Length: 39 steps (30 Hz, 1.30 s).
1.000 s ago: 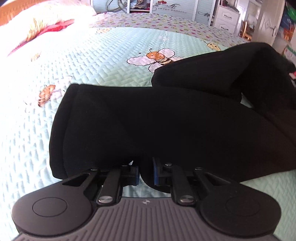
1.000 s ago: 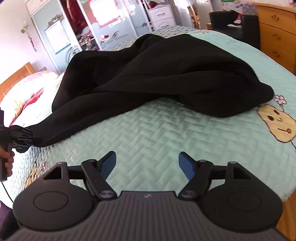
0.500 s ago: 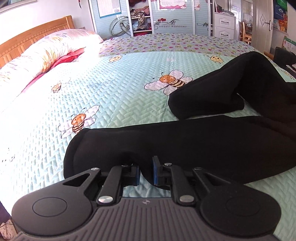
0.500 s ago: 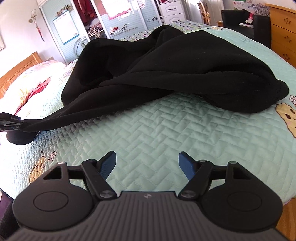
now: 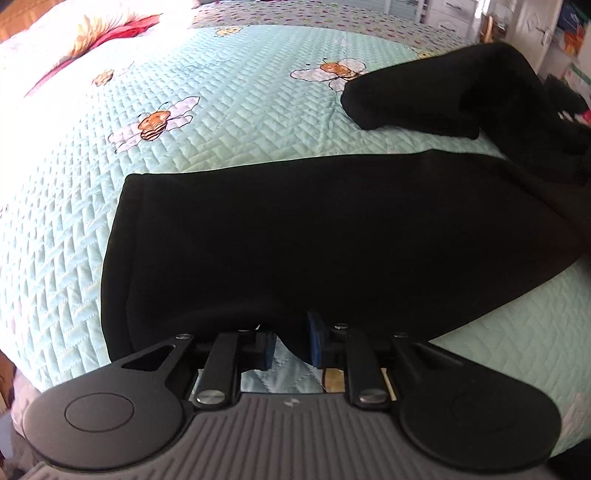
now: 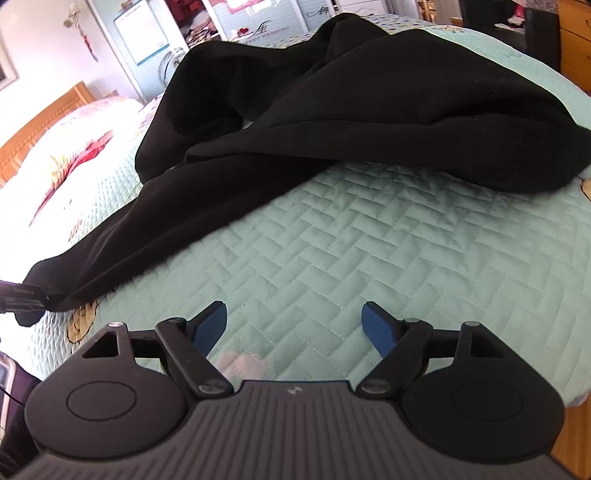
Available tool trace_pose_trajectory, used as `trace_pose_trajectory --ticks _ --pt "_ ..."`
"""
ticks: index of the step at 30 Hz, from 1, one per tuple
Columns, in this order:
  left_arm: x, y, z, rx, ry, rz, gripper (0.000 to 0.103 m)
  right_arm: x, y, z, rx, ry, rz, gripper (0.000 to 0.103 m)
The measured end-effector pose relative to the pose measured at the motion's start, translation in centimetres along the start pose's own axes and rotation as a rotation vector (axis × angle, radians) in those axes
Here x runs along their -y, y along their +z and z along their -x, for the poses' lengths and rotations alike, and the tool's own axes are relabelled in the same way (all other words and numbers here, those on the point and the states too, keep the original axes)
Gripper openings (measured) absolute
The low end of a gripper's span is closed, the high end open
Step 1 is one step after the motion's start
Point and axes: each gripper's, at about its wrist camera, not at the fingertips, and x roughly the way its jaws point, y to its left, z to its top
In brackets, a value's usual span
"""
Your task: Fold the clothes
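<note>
**Black garment stretched across a quilted bed**

Mint quilted bedspread (image 6: 369,240) with bee prints covers the bed, a floral pillow (image 5: 92,33) lying at its head. On it sprawls a black garment (image 6: 388,110), bunched at the far side, with one long leg or sleeve (image 5: 295,240) drawn out flat toward the near edge. The left gripper (image 5: 290,341) has its blue pads nearly closed, pinching that end's edge. The right gripper (image 6: 293,325) hovers over bare quilt, jaws spread wide, holding nothing.
</note>
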Motion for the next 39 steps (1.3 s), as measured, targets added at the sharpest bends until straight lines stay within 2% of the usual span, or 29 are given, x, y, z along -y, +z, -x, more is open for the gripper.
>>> trace_pose_trajectory --ticks 2,4,6,10,15,21,23,24,25,27,29,32,33,35,37,39 --pt "-0.2 0.3 0.0 -0.022 -0.019 0.026 0.023 -0.6 0.7 -0.3 -0.006 0.014 0.022 0.081" --pt "-1.1 -0.5 0.7 -0.043 -0.036 0.073 0.036 -1.6 1.6 -0.7 -0.001 0.016 0.064 0.081" --pt "-2.1 -1.2 1.9 -0.025 -0.047 0.115 0.043 -2.7 2.5 -1.3 0.011 0.005 0.124 0.081" --pt "-3.9 -1.6 3.0 0.034 -0.042 0.167 0.048 -4.9 4.4 -2.5 0.034 -0.015 0.245 0.081" --pt "-5.0 -1.2 3.4 0.088 -0.055 0.222 0.049 -7.9 6.8 -4.5 0.062 -0.061 0.430 0.081" --pt "-4.2 -0.1 4.3 0.159 -0.138 0.204 0.049 -11.8 11.8 -8.3 0.127 -0.067 0.516 0.081" --pt "-3.5 0.6 4.3 0.190 -0.182 0.194 0.052 -13.4 13.3 -9.7 0.129 -0.052 0.531 0.081" --pt "-3.2 1.0 3.8 0.210 -0.204 0.190 0.057 -14.2 14.0 -10.4 0.129 -0.040 0.538 0.081" --pt "-2.9 1.3 3.5 0.226 -0.215 0.192 0.061 -15.6 14.3 -10.8 0.147 -0.037 0.601 0.081" --pt "-2.6 1.8 2.4 0.246 -0.236 0.221 0.063 -18.4 15.0 -11.6 0.185 -0.032 0.727 0.081" --pt "-2.5 2.4 1.1 0.257 -0.265 0.260 0.063 -21.8 15.0 -12.8 0.220 -0.043 0.957 0.081" --pt "-2.5 3.4 -0.6 0.256 -0.274 0.297 0.063 -25.8 14.3 -16.2 0.287 -0.157 1.363 0.082" --pt "-2.7 3.8 -1.1 0.254 -0.278 0.300 0.063 -26.8 14.4 -17.8 0.284 -0.181 1.489 0.082" --pt "-3.0 4.5 -1.8 0.255 -0.289 0.301 0.063 -28.0 15.1 -20.5 0.189 -0.171 1.617 0.082" --pt "-3.3 4.9 -2.4 0.256 -0.305 0.294 0.063 -28.7 16.0 -23.0 0.093 -0.170 1.659 0.082" --pt "-3.7 4.9 -3.1 0.244 -0.314 0.293 0.064 -28.7 15.9 -25.4 0.038 -0.225 1.717 0.082"
